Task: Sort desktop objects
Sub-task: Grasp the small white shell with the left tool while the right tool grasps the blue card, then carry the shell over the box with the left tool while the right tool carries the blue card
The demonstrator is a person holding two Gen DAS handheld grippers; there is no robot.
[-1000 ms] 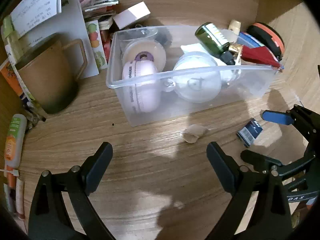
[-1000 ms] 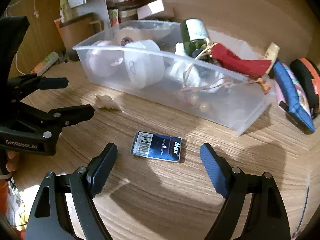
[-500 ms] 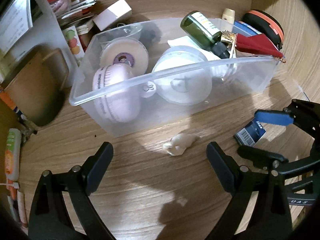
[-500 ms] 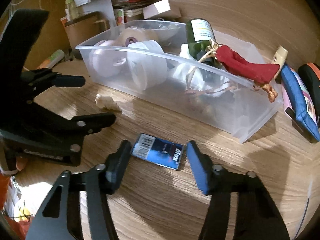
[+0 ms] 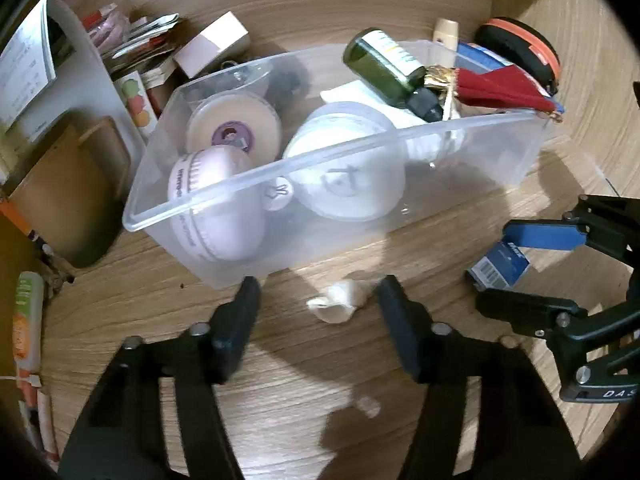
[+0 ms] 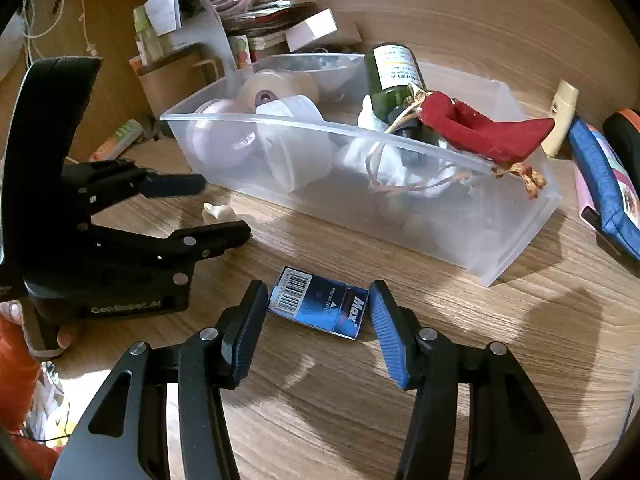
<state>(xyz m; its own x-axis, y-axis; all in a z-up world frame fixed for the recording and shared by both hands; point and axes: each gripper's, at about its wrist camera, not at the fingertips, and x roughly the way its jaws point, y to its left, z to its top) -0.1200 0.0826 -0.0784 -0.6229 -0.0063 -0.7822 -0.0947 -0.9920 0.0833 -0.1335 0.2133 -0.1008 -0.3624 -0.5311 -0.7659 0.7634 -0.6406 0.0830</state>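
A clear plastic bin [image 5: 400,136] [image 6: 516,236] on the wooden desk holds tape rolls, a green bottle [image 5: 384,64] and a red pouch [image 6: 484,128]. A small pale shell [image 5: 338,300] [image 6: 218,212] lies in front of the bin, between the fingers of my left gripper [image 5: 316,300], which is open around it. A blue staple box [image 6: 318,308] [image 5: 500,268] lies flat between the fingers of my right gripper [image 6: 318,312], which is open with its pads close to both ends of the box, not pressing.
A brown mug [image 5: 68,192], a paper stand and packets crowd the back left. A blue pouch [image 6: 604,176], an orange-rimmed black case [image 5: 520,52] and a cream tube [image 6: 562,116] lie right of the bin. A green-orange tube [image 5: 28,320] lies far left.
Both grippers moved forward and narrowed. The left now brackets the shell; the right now brackets the blue box.
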